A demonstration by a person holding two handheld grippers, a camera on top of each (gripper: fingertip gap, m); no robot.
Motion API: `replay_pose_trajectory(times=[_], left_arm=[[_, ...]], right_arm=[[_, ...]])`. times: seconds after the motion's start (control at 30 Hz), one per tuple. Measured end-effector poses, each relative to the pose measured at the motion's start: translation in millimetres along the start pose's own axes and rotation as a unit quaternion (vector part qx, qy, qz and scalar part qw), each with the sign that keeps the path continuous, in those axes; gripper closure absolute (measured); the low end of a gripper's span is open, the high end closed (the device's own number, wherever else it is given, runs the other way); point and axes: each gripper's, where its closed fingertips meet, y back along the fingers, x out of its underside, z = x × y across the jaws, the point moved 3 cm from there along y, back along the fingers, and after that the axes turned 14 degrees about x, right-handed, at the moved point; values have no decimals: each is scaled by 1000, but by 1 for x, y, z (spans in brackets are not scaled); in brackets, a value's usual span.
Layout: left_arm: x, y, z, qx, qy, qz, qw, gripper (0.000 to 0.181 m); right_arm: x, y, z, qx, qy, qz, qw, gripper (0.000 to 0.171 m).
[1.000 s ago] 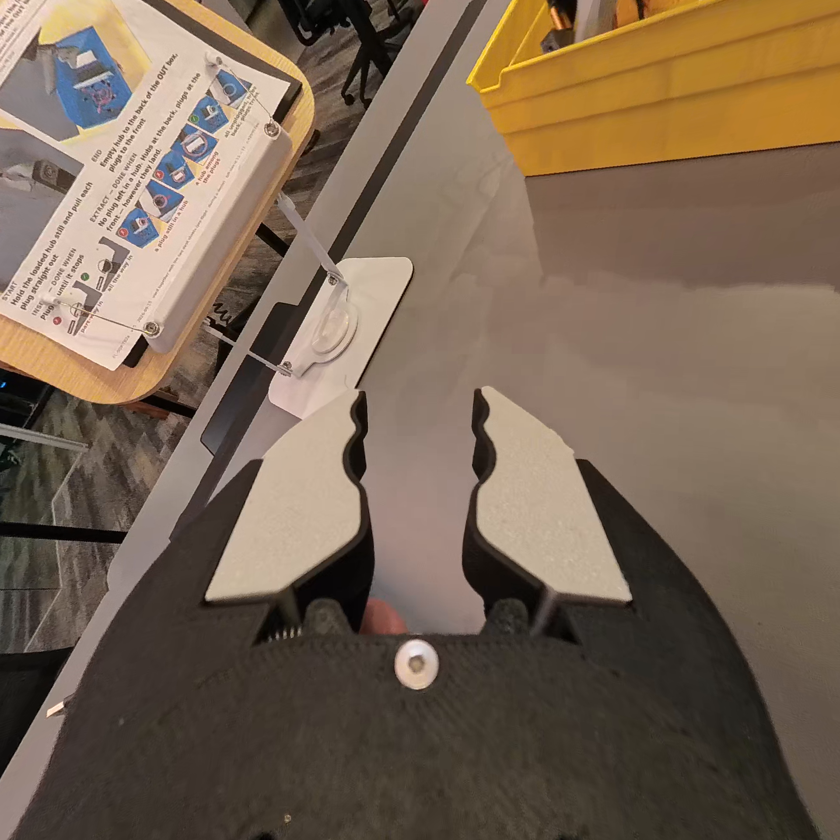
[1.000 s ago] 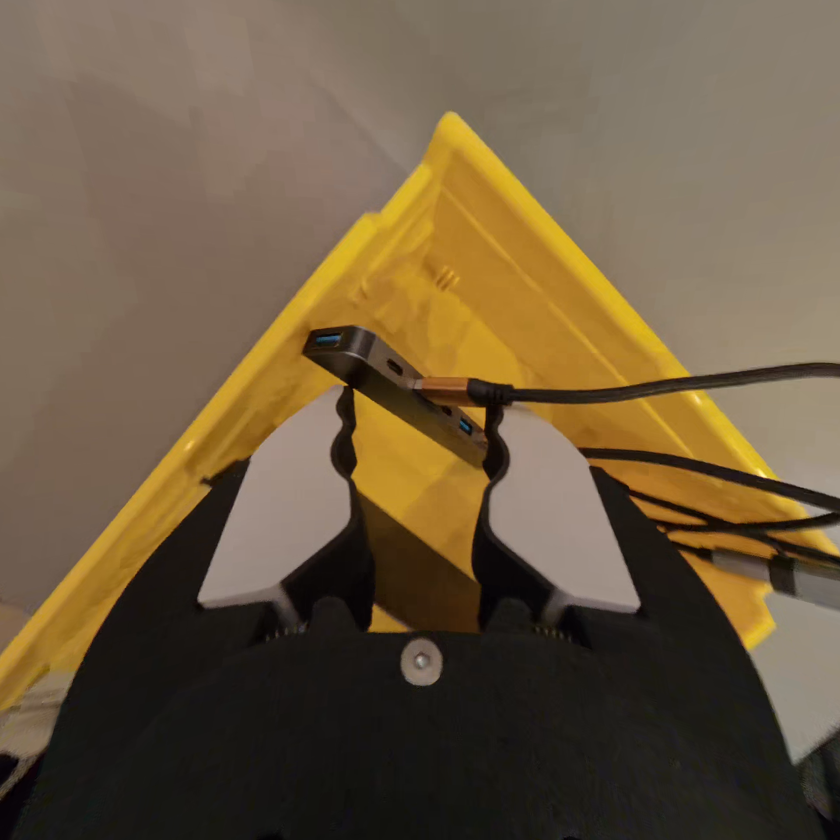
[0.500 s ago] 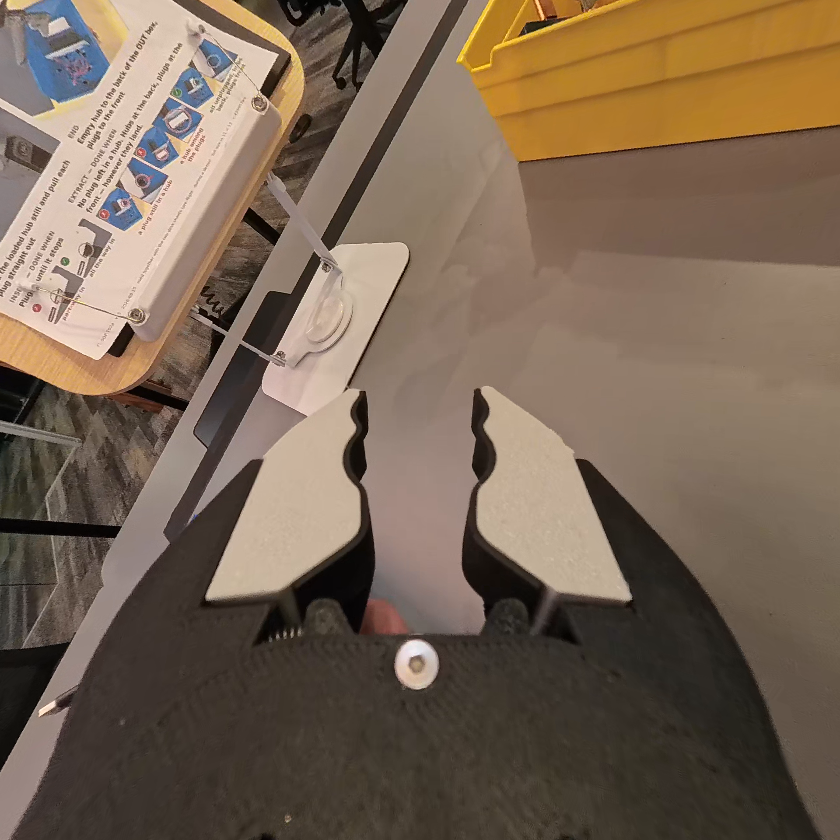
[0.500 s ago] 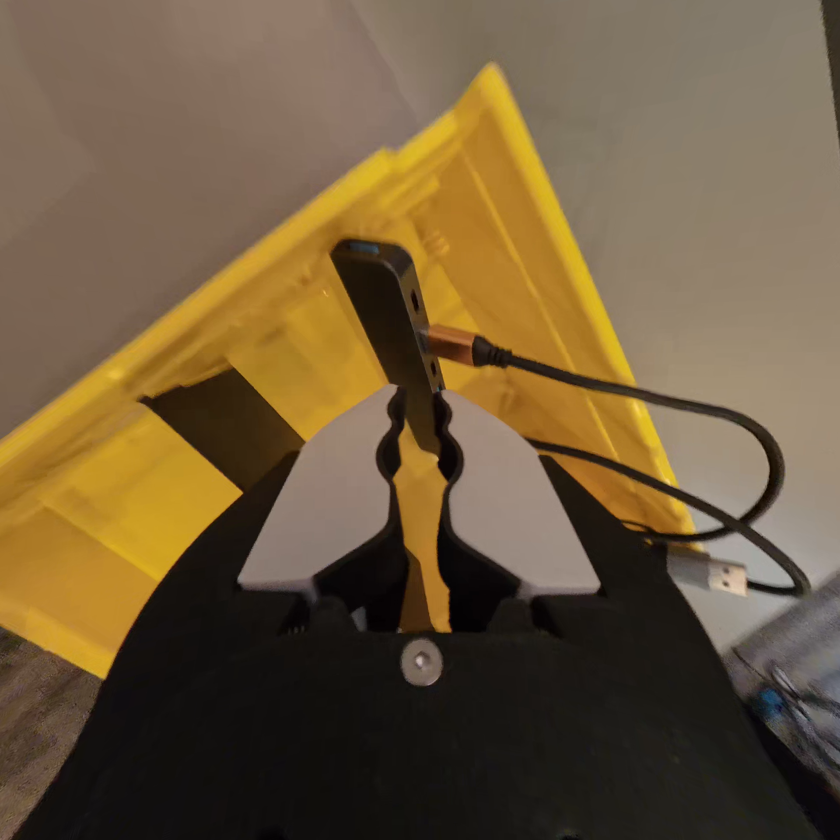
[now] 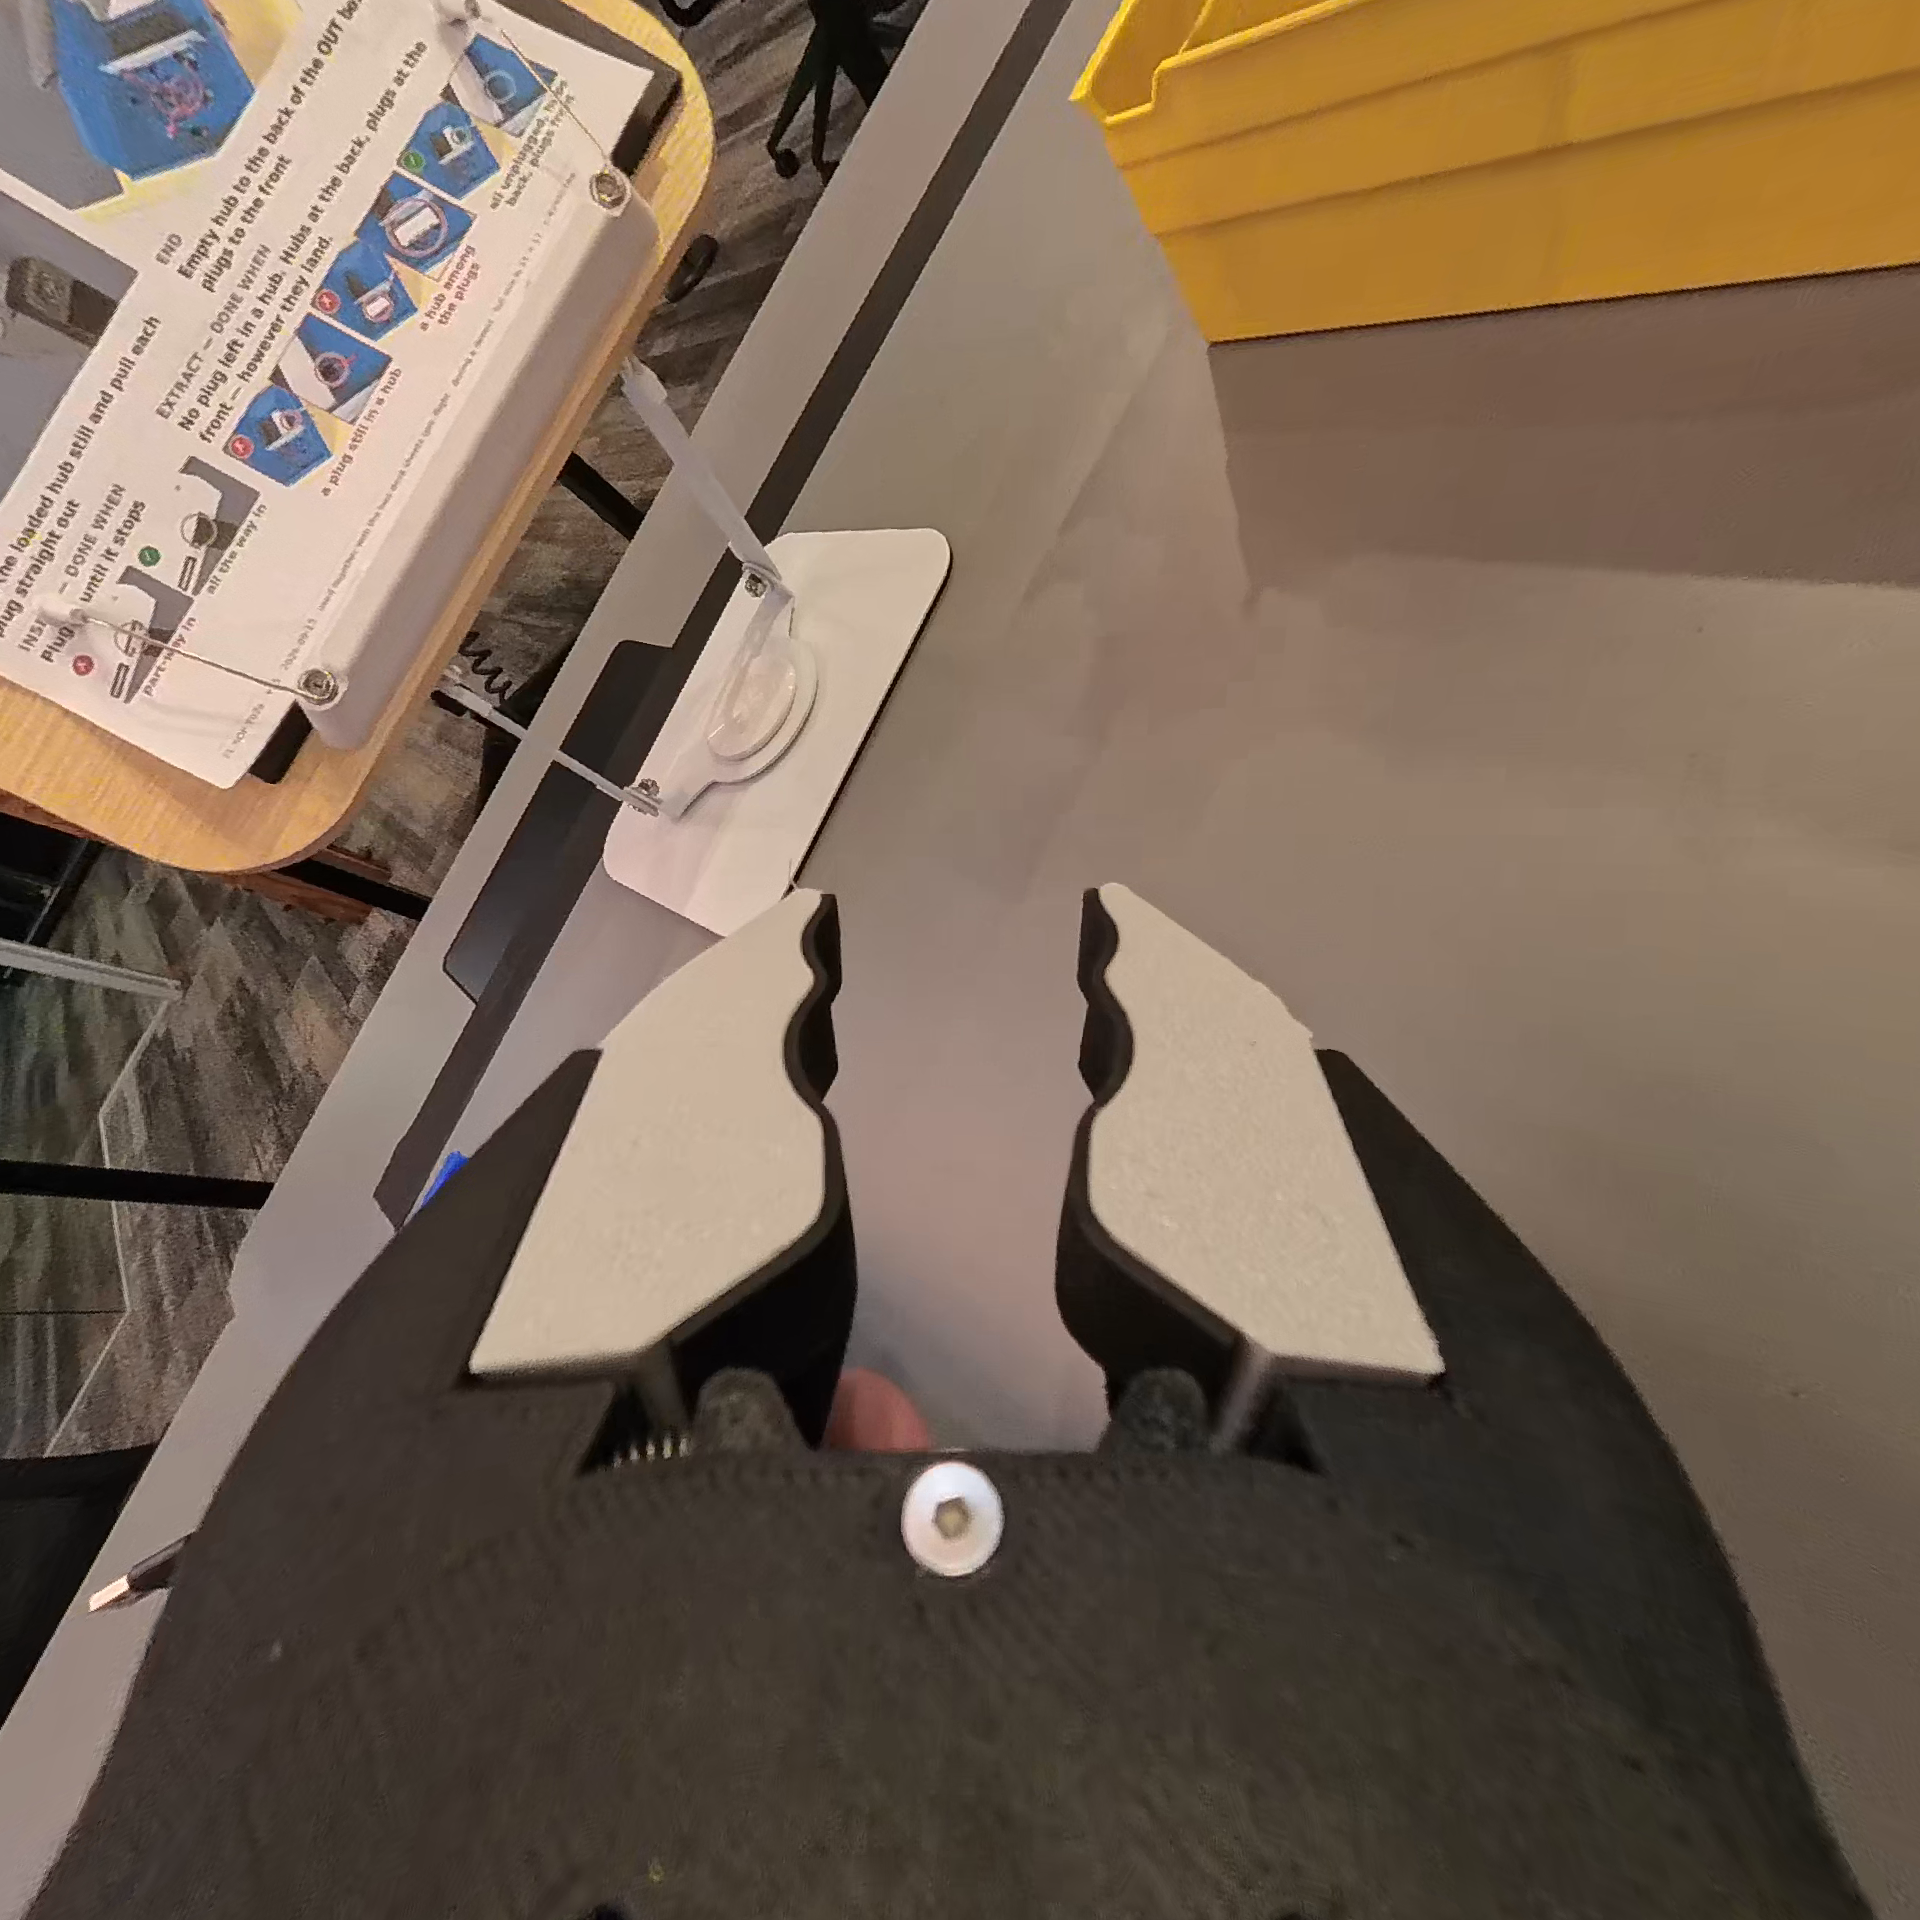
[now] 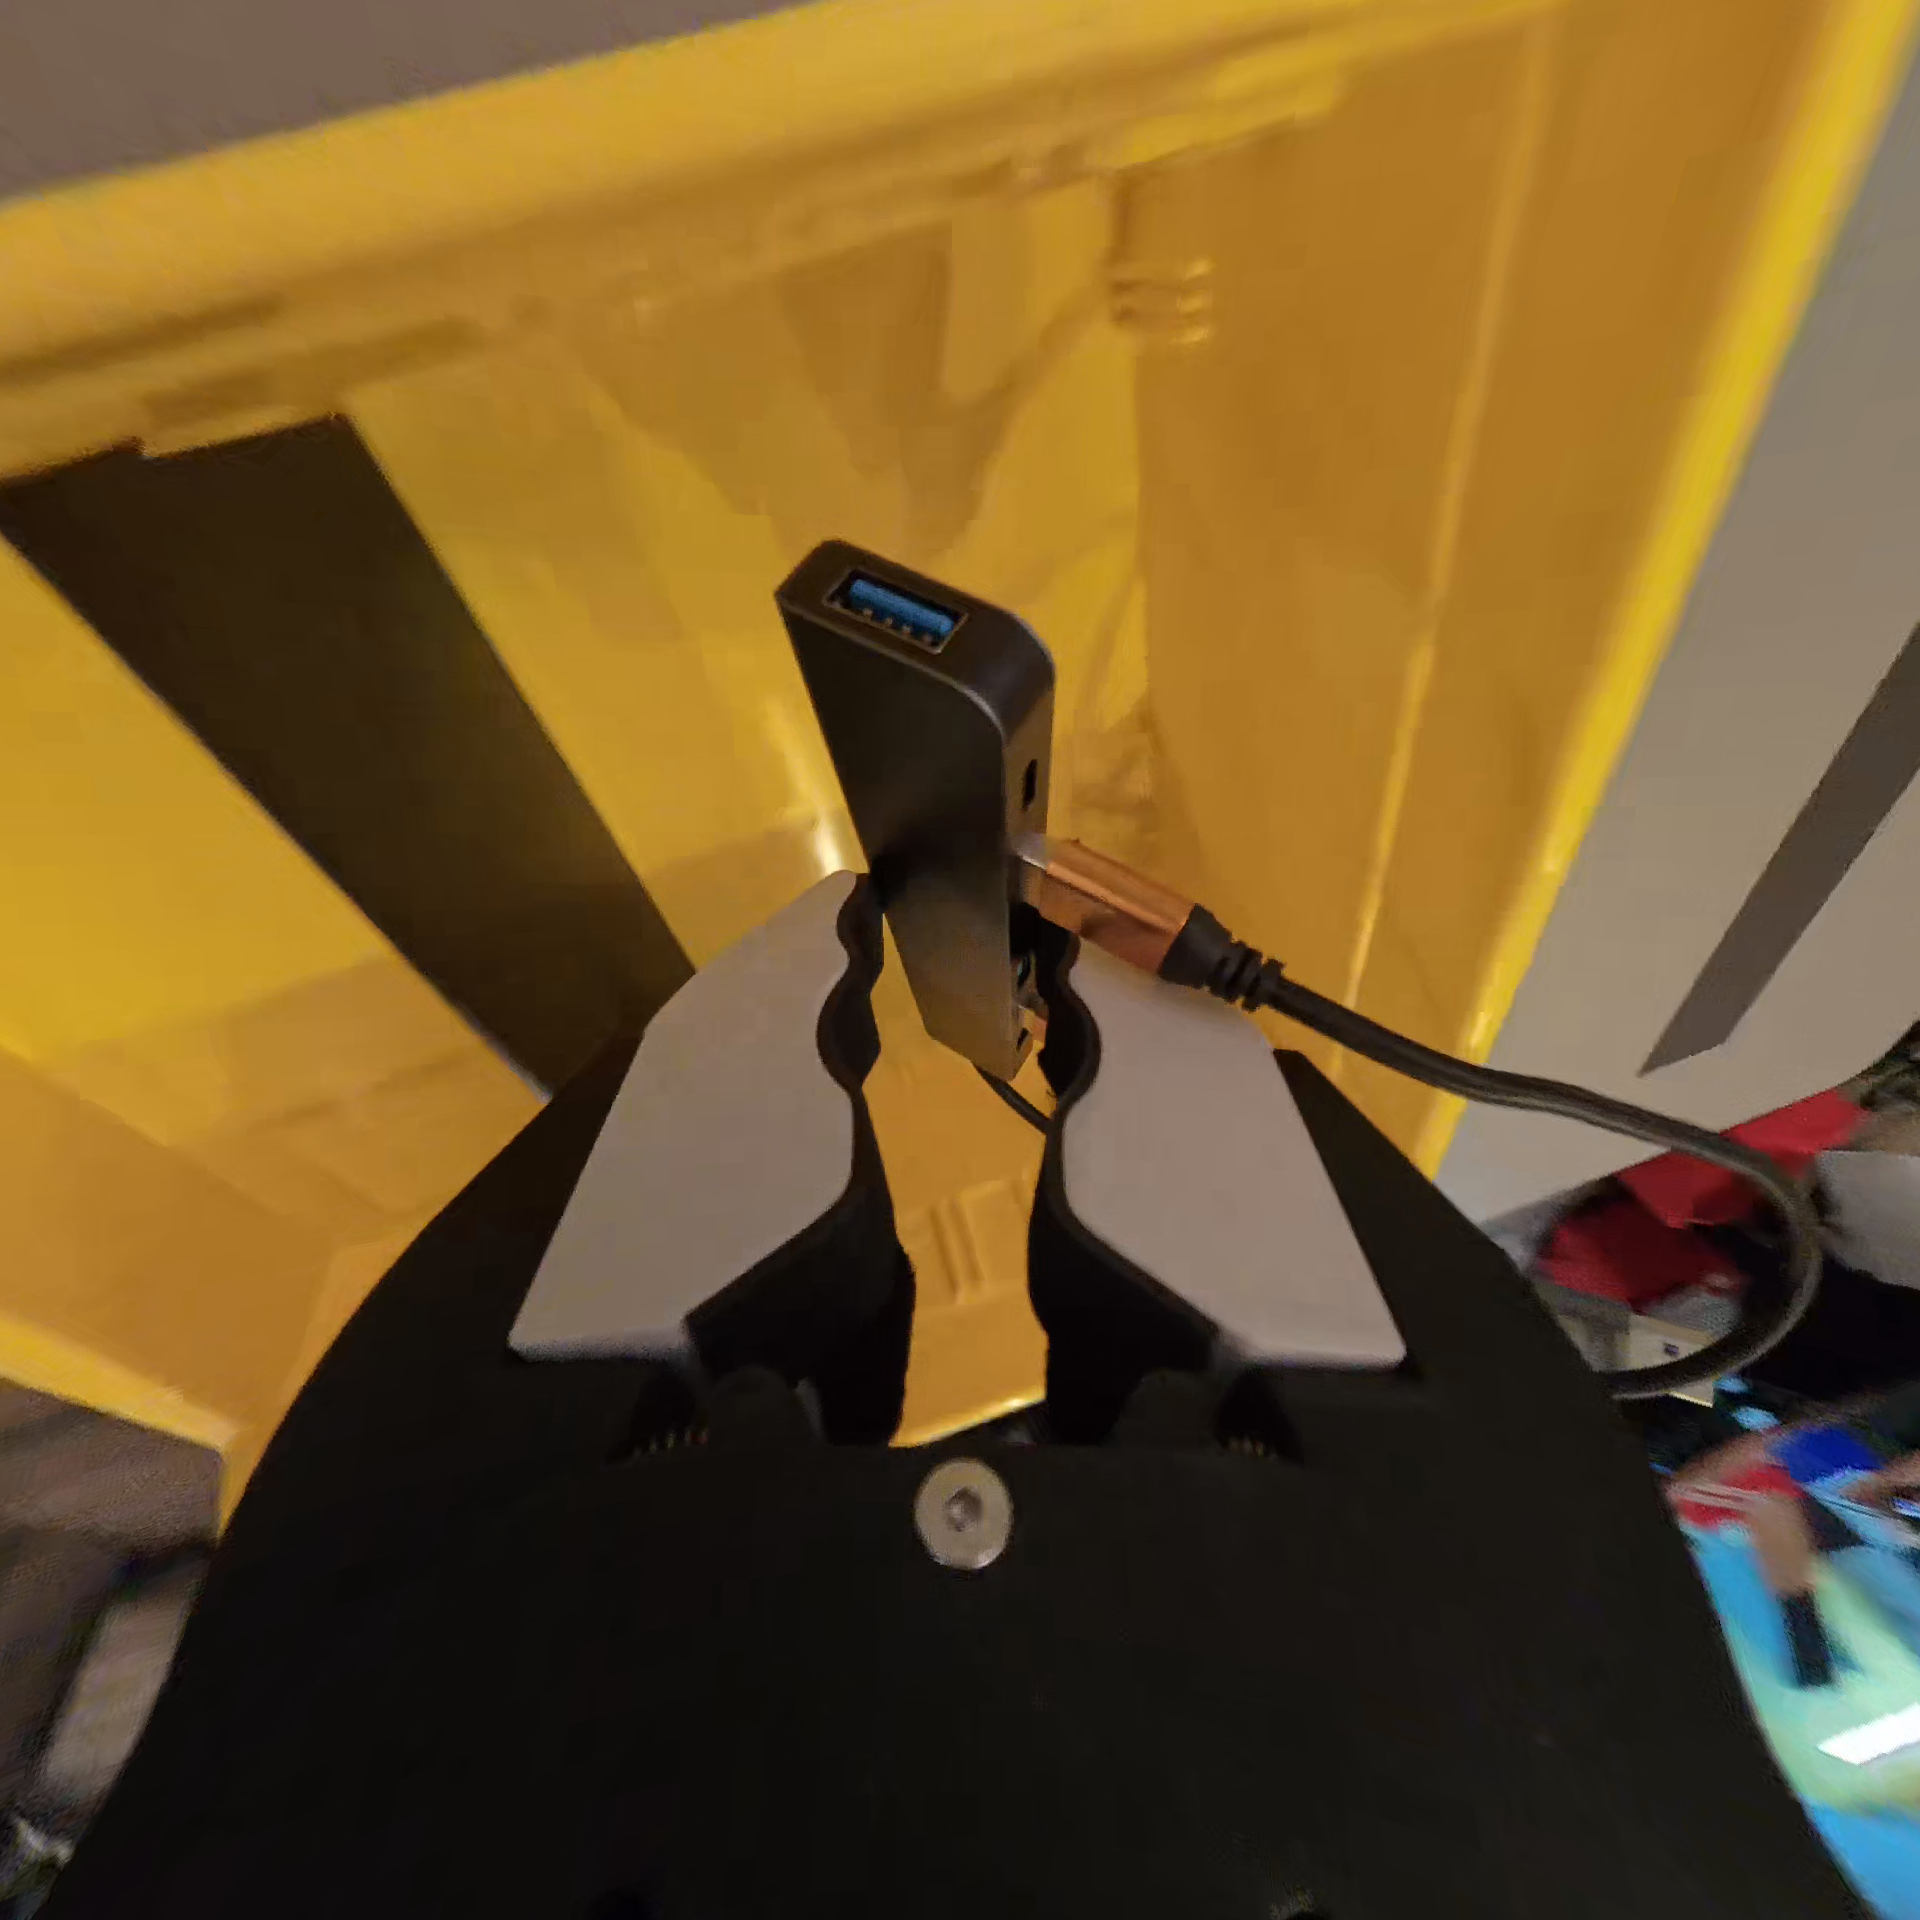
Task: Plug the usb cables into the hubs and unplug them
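Right gripper (image 6: 956,997) pinches the lower end of a dark grey USB hub (image 6: 935,790), its two grey fingers (image 6: 727,1122) closed against the hub's flat faces. The hub stands nearly upright between the tips and leans slightly toward 11 o'clock, with a blue port on its top end. A copper-coloured plug (image 6: 1112,914) sits in the hub's side at about 3 o'clock from the tips, and its black cable (image 6: 1558,1101) loops away toward 4 o'clock. A second thin black lead shows just under the hub's lower end; where it runs is hard to tell. Behind the hub the yellow bin (image 6: 1299,520) fills most of the right wrist view, with a dark panel (image 6: 343,707) inside it at 9 o'clock. Half a second ago the bin sat farther off and the hub tilted more to the left; now the bin looms much closer, and the blue port faces the camera. The cluttered area at 4 o'clock is blurred.

Left gripper (image 5: 956,966) is spread, nothing between its grey fingers (image 5: 675,1143), held over the bare grey table (image 5: 1455,831). A white stand base (image 5: 790,727) lies just beyond the left fingertip at 11 o'clock, at the table's edge. A printed instruction sheet (image 5: 260,343) rests on a wooden side table (image 5: 312,810) at 10 o'clock, and a yellow bin (image 5: 1507,177) sits at 1 o'clock. Compared with half a second ago this view has barely shifted; the bin has slid slightly toward the top right.
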Motion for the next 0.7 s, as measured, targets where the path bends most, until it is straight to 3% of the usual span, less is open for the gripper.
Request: replay_pose_trajectory(times=[0.1,0.23,0.3,0.5,0.7], left_arm=[[1,-1,-1,1,-2,4,1000,137],[2,-2,-1,-2,-9,11,1000,137],[2,-1,0,-8,-8,15,1000,135],[4,6,14,-25,23,-1,999,125],[-1,16,26,-63,34,-24,997,120]], right_arm=[[6,-9,14,-17,65,38,997,143],[4,-31,32,-57,65,48,995,143],[6,-31,27,-29,57,51,997,135],[-3,28,-1,91,-8,-46,995,134],[-20,84,-14,223,-78,-134,963,134]])
